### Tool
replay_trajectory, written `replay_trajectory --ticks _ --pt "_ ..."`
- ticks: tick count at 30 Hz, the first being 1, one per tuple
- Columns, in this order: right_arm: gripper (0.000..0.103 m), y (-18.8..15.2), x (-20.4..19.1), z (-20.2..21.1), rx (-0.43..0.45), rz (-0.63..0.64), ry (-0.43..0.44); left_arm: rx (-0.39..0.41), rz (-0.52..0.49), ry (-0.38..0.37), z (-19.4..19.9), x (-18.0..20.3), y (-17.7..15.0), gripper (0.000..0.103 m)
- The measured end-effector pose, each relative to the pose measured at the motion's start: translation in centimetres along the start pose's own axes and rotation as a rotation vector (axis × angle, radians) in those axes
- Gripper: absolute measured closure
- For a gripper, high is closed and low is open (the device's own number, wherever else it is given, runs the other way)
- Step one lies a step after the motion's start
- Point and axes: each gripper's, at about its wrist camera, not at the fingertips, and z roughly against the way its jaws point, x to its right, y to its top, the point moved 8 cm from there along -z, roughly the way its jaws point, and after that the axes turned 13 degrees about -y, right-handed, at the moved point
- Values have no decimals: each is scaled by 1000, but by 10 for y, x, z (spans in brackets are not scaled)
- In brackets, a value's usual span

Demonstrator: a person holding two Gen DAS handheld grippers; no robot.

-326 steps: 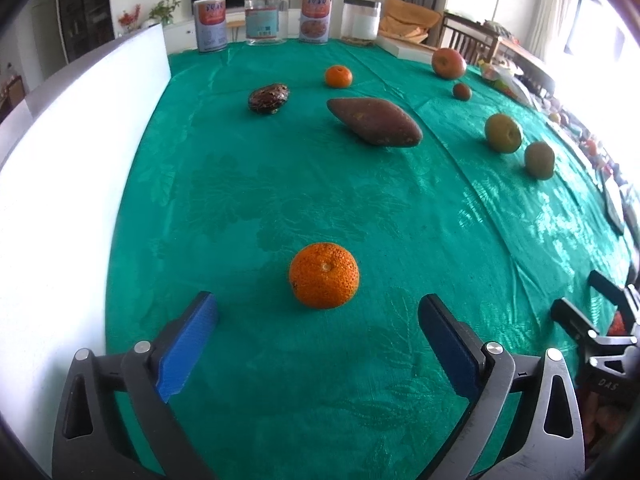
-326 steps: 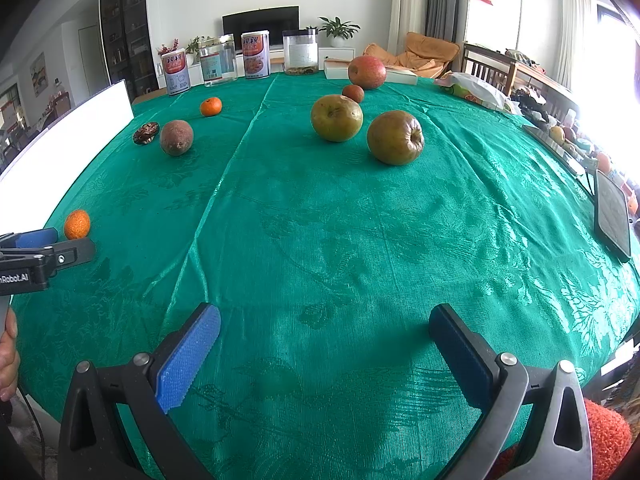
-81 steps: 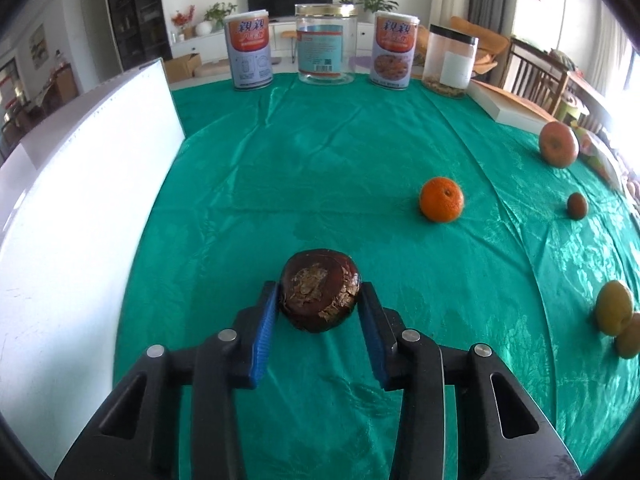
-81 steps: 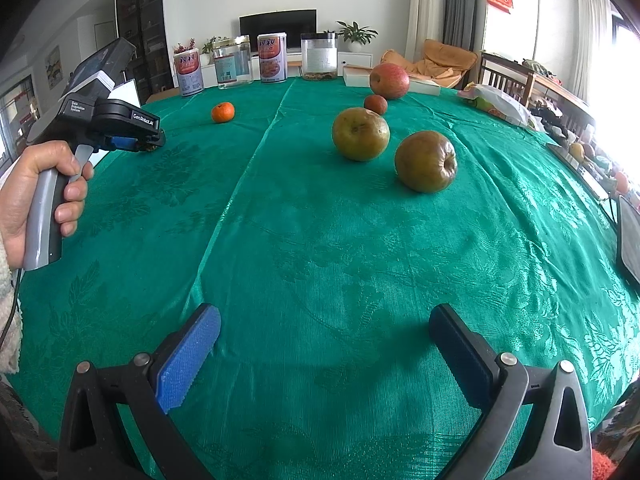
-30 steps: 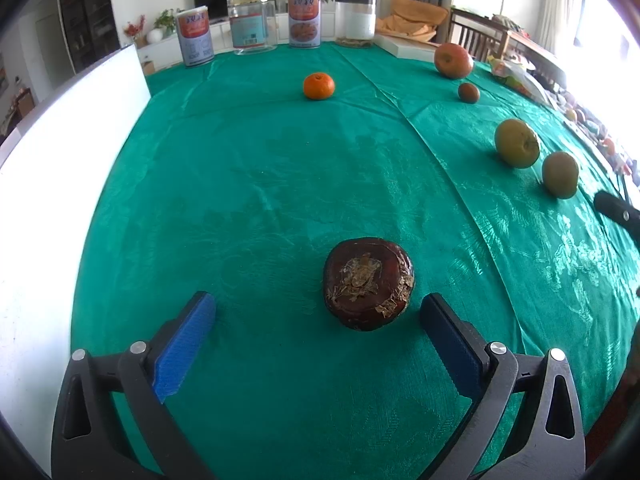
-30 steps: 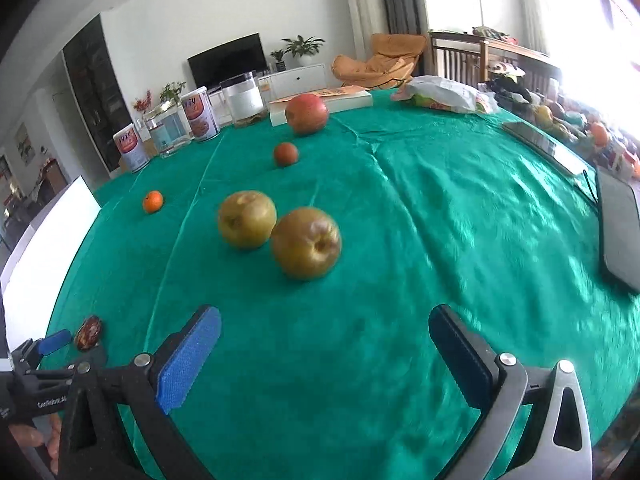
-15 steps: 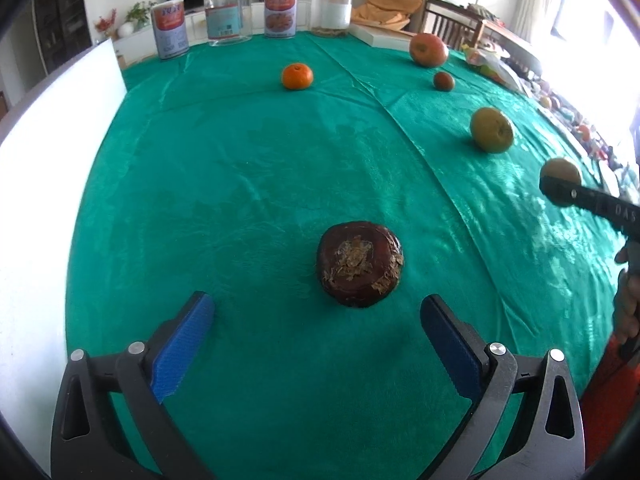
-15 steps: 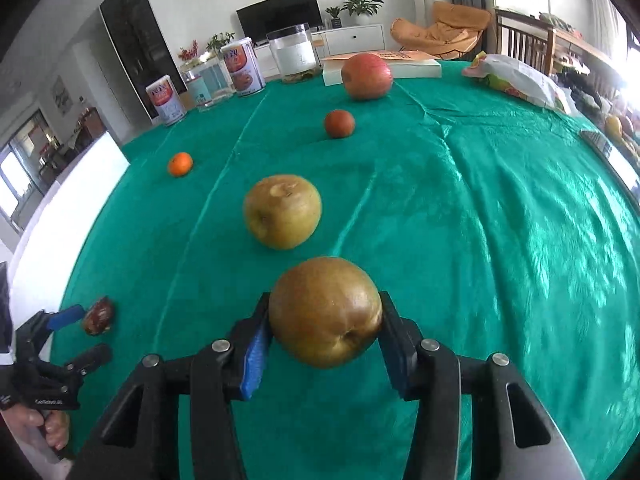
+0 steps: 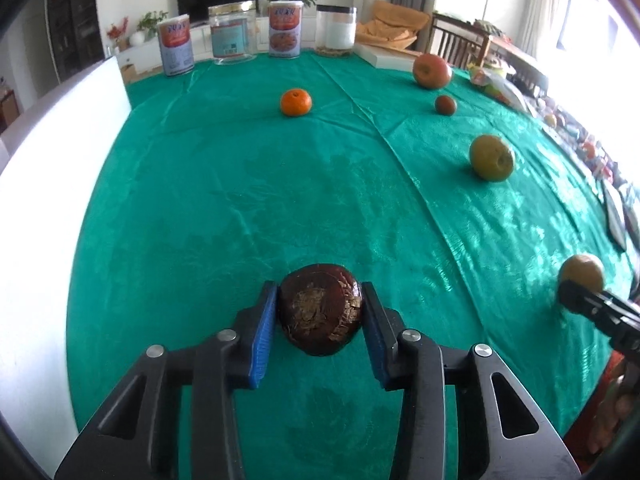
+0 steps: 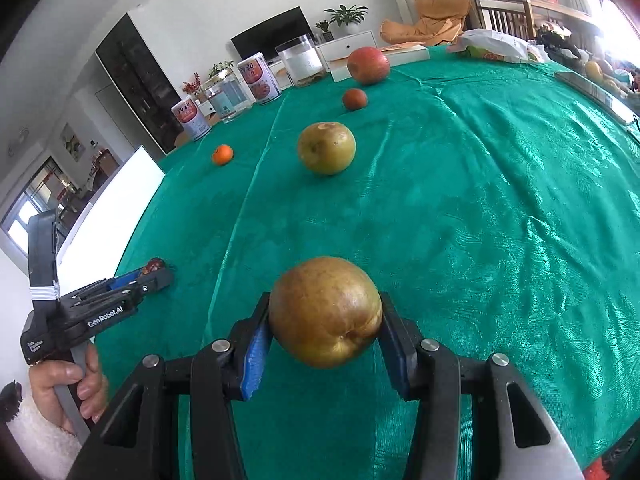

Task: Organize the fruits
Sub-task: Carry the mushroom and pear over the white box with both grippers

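Left wrist view: the left gripper (image 9: pixel 319 322) has just closed its jaws on the dark brown fruit (image 9: pixel 320 314), which was lying loose between wide jaws a moment ago. It sits near us on the green cloth (image 9: pixel 240 200).

Right wrist view: the right gripper (image 10: pixel 325 334) squeezes the brown pear (image 10: pixel 325 312). Both fruits look ready to carry.

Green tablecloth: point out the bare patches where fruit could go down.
Widest bare stretch of green tablecloth: between white board, tangerine and dark fruit in left claw. Crowded: the jars along the far edge.
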Motion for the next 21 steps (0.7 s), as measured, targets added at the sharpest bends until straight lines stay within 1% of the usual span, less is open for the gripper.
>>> replay_trajectory --ticks 3,4,7,9,12,15,16,18,20,21 --pt "54 -6 -15 -1 -27 39 -8 20 81 -98 32 4 -5 62" --pt "54 -8 -27 -1 -51 49 16 28 99 -127 48 6 -6 62" --pt "54 -13 -81 1 -114 67 140 75 145 -183 104 1 -8 62" --pt "54 -10 -134 11 -131 117 231 126 184 -185 146 -15 -5 62" --pt "54 2 -226 37 -118 246 360 222 256 -131 205 -62 3 62" --pt "54 9 -322 63 -100 397 459 282 335 -20 244 -124 6 62" --pt "54 9 -352 67 -105 443 483 286 357 26 249 -146 4 62" --pt "54 1 -404 67 -123 535 500 259 433 119 250 -192 -7 62" --pt "54 -12 -445 57 -157 610 491 210 529 174 241 -232 -25 62" --pt "54 -21 -461 51 -183 639 485 190 574 191 237 -248 -35 62"
